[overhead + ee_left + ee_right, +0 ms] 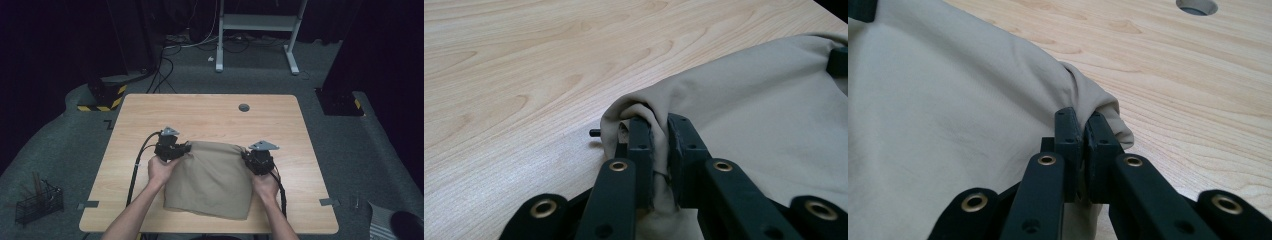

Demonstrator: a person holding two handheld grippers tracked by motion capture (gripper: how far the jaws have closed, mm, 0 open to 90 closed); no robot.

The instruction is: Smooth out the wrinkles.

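A beige cloth point(210, 180) lies folded on the wooden table point(210, 112), reaching toward the near edge. My left gripper point(187, 148) is shut on its far left corner; in the left gripper view the cloth point(769, 115) bunches between the jaws of the left gripper point(660, 125). My right gripper point(246, 155) is shut on the far right corner, where a fold of cloth point(948, 115) is pinched between the jaws of the right gripper point(1085, 122). Both corners sit at about table height. A hand holds each gripper from the near side.
A round cable hole point(244, 107) sits near the table's far edge, the same hole point(1197, 6) seen beyond the right gripper. A wire basket point(39, 202) stands on the floor at left. A white desk frame point(257, 30) stands behind the table.
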